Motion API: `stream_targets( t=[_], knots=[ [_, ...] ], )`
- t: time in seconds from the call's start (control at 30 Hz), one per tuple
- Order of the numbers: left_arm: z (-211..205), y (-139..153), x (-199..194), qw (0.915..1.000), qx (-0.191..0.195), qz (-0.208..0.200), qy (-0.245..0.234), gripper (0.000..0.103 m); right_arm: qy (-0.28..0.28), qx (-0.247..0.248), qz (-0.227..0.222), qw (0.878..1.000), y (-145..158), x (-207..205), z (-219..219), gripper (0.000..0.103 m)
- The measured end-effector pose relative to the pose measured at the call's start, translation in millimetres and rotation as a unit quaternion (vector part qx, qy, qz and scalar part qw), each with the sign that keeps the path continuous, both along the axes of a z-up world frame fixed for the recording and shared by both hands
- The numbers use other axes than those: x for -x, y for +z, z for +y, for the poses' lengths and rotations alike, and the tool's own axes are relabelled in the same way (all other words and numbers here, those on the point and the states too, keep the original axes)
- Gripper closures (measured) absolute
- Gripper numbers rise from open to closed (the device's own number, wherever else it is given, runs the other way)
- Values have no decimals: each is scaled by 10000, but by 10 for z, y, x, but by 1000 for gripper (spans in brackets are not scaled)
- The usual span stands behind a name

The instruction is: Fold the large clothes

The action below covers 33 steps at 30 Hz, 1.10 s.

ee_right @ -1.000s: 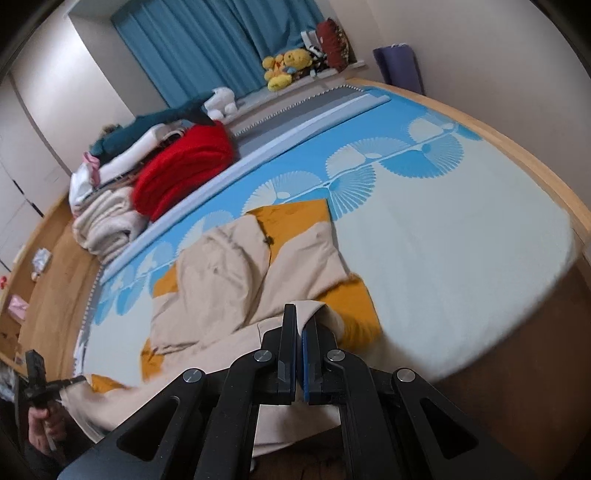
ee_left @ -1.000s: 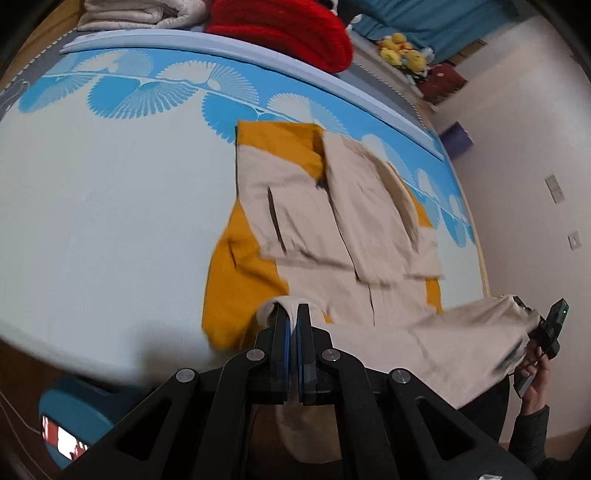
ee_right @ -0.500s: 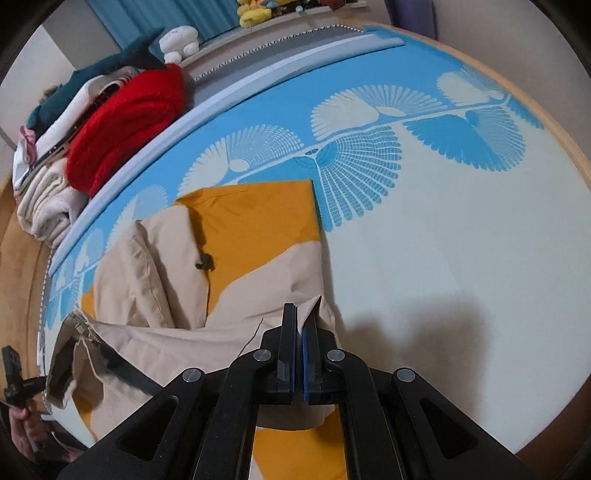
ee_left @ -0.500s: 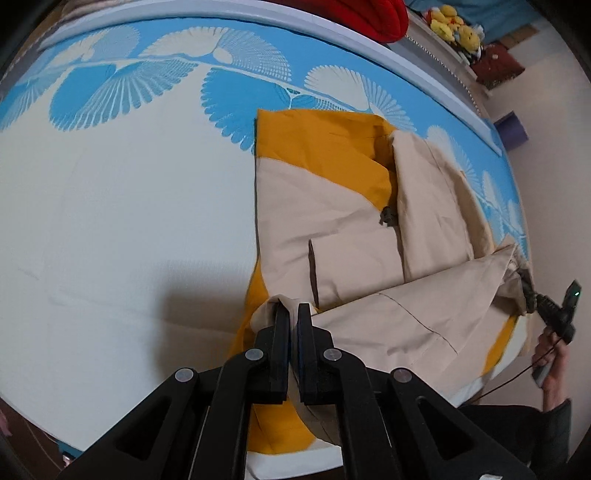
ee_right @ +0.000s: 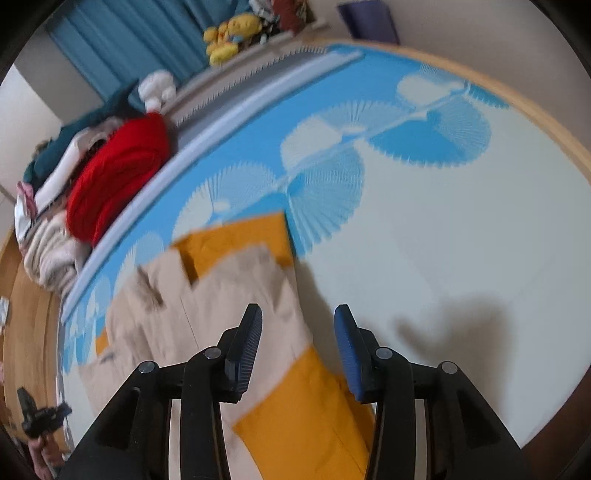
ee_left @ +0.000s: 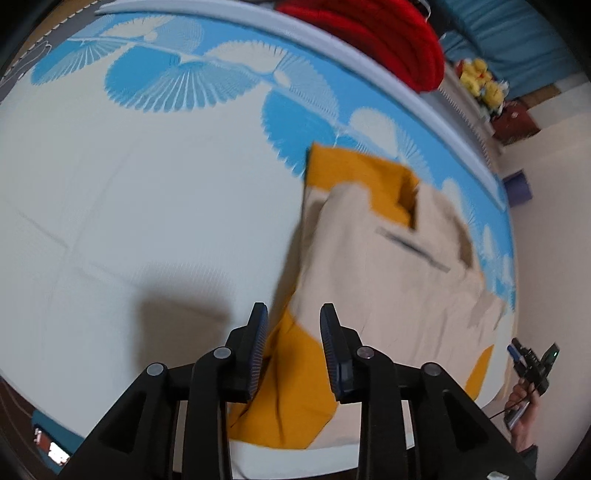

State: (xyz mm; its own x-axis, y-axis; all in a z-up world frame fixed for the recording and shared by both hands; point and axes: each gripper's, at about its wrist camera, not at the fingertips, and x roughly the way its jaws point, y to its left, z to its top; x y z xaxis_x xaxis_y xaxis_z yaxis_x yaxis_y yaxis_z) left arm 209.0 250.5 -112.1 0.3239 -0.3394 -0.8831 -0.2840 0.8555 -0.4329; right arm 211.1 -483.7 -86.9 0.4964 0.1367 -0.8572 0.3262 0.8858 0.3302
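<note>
A beige and orange garment (ee_left: 388, 280) lies folded over on the bed's blue-and-white fan-patterned mat (ee_left: 129, 184). My left gripper (ee_left: 293, 314) hovers just above the garment's near left edge; its jaws are opening and the pads touch no cloth. In the right wrist view the same garment (ee_right: 236, 295) lies flat, and my right gripper (ee_right: 298, 314) stands over its right edge. Those jaws are opening too, with fabric below the gap and free of the pads. The beige lower part now rests doubled over the upper part.
A red blanket (ee_right: 118, 177) and folded linens (ee_right: 51, 251) are stacked at the bed's far side. Plush toys (ee_right: 229, 37) sit before a teal curtain (ee_right: 122, 33). A hand with the other gripper (ee_left: 532, 365) shows at the right. The wooden bed edge (ee_right: 546, 118) runs along the right.
Both grippers carried the beige hem forward over the garment, lowered it, and have let go; both jaws went from shut on cloth to parted.
</note>
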Motion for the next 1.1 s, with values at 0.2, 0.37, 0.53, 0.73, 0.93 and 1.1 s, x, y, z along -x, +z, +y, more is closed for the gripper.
stream_targets(
  t=[0.2, 0.37, 0.53, 0.73, 0.93, 1.1],
  knots=[
    [-86, -191, -21, 9993, -213, 265, -174, 71, 404, 175, 601, 9972, -323, -32, 144, 60],
    [-212, -284, -108, 9984, -411, 241, -313, 68, 436, 188, 840, 9953, -482, -57, 168, 60],
    [-399, -334, -210, 9960, -639, 187, -599, 64, 603, 179, 1087, 9921, -644, -121, 224, 59],
    [-491, -445, -300, 9946, -722, 215, -711, 64, 848, 414, 1283, 9872, -767, -164, 326, 58],
    [-543, -490, -348, 9942, -728, 233, -763, 64, 926, 503, 1318, 9857, -788, -178, 346, 58],
    [-580, -542, -357, 9938, -751, 297, -769, 64, 1013, 604, 1276, 9848, -764, -175, 372, 60]
  ],
)
